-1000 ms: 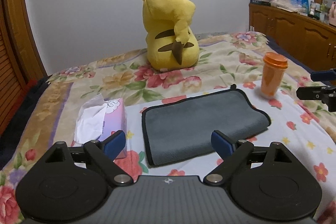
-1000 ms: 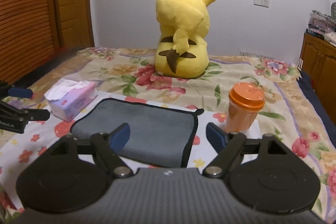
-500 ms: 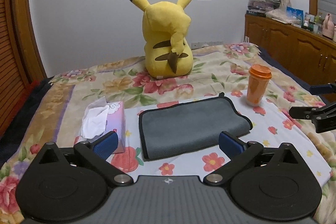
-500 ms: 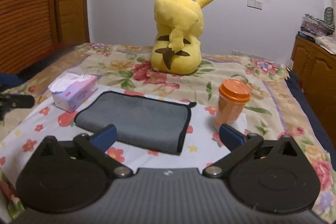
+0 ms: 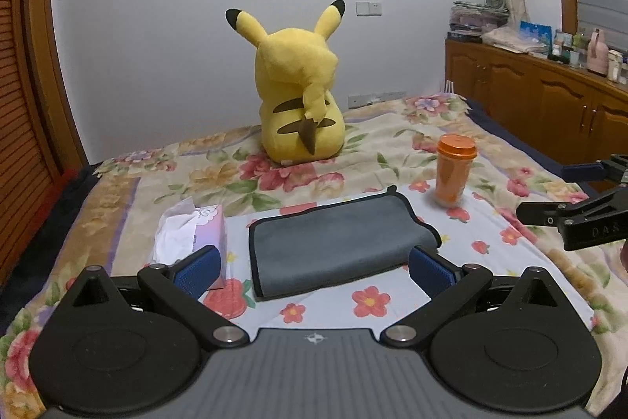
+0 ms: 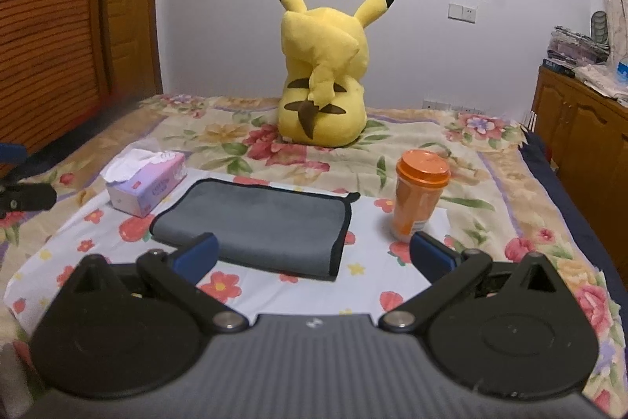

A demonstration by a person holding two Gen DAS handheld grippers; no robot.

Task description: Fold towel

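Observation:
A grey towel (image 5: 337, 242) with black edging lies folded flat on the flowered bed sheet; it also shows in the right wrist view (image 6: 259, 226). My left gripper (image 5: 314, 273) is open and empty, held above the bed in front of the towel's near edge. My right gripper (image 6: 314, 256) is open and empty, also short of the towel's near edge. The right gripper's fingers (image 5: 565, 218) show at the right edge of the left wrist view. The left gripper's fingers (image 6: 23, 197) show at the left edge of the right wrist view.
A tissue box (image 5: 196, 242) stands left of the towel. An orange lidded cup (image 5: 453, 171) stands right of it. A yellow plush toy (image 5: 298, 105) sits behind. Wooden cabinets (image 5: 549, 105) run along the right; a wooden door (image 6: 59, 26) is at the left.
Both grippers have pulled back and risen away from the towel, and their fingers have spread wider. The towel lies still.

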